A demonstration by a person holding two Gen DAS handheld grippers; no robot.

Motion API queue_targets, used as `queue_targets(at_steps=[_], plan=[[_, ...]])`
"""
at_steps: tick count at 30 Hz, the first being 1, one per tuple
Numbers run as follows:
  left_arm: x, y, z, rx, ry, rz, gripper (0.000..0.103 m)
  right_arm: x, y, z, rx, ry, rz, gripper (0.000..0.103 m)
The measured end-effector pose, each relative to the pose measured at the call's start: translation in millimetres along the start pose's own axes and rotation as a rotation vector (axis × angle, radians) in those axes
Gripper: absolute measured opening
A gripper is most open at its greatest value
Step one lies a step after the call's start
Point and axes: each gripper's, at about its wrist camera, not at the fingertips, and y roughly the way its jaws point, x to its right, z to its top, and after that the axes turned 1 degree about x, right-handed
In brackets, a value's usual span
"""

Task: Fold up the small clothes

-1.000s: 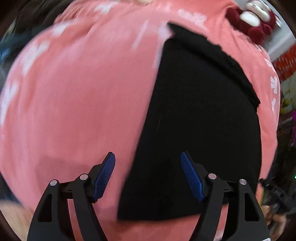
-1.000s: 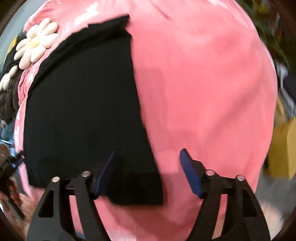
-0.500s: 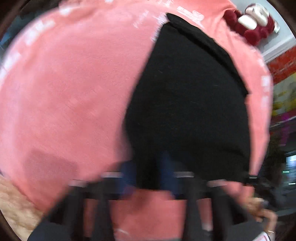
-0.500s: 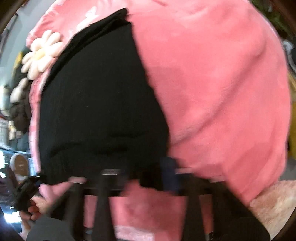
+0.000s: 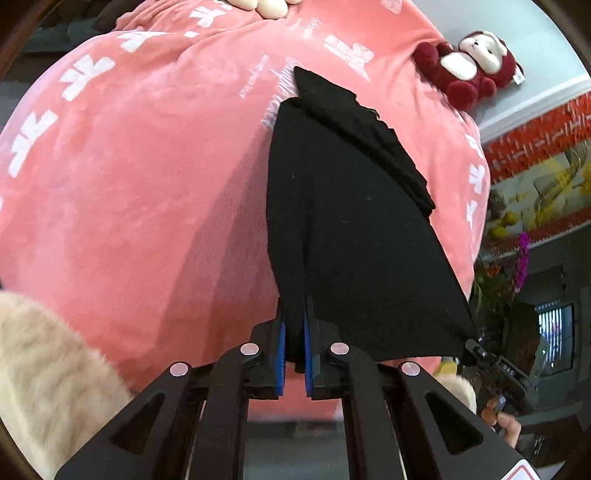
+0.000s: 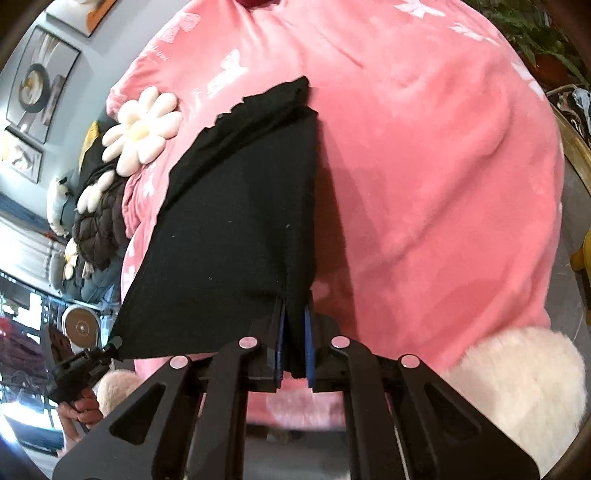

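Observation:
A small black garment [image 5: 351, 229] lies on a pink fleece blanket [image 5: 129, 184], with its near edge lifted off the blanket. My left gripper [image 5: 294, 347] is shut on the garment's near left corner, cloth pinched between the blue pads. In the right wrist view the same black garment [image 6: 236, 236] hangs from my right gripper [image 6: 294, 341], which is shut on its near right corner. The near edge stretches taut between the two grippers. The far end, with a folded band, still rests on the blanket. Each view shows the other gripper at the opposite corner, held by a hand.
A dark red plush monkey [image 5: 469, 66] sits at the blanket's far right edge. A white daisy cushion [image 6: 142, 129] and a dark padded jacket [image 6: 99, 225] lie at the blanket's left side. Cream fluffy cloth [image 5: 48, 369] borders the near edge. A plant [image 6: 535, 33] stands beyond the blanket.
Both grippers went from open over the garment's near corners to shut on them. They then rose, lifting the near edge off the blanket.

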Motion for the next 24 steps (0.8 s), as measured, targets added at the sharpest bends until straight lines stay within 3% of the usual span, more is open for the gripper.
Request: queue_targets(at_steps=[9, 15, 18, 20, 24], plan=[[-4.2, -59.8, -79.7, -0.097, 0.054, 0.043, 0.004, 10.2, -52.8, -85.1, -0.098, -0.06, -0.051, 0.007], [-0.4, -79.5, -112.5, -0.128, 0.049, 0.059, 0.004, 2.7, -85.3, -110.6, -0.119, -0.096, -0.072, 0.007], [12.7, -88.2, -101.9, -0.096, 0.052, 0.035, 0.004, -7.2, -100.1, -92.8, -0.055, -0.113, -0.052, 0.007], [28.9, -90.8, -83.6, -0.054, 0.086, 0.018, 0.004, -19.1, -105.7, -63.2, 0.015, -0.123, -0.034, 0.007], [74.3, -77.4, -3.8, 0.082, 0.223, 0.022, 0.005, -40.5, -86.5, 31.5, 0.158, -0.127, -0.007, 0.008]])
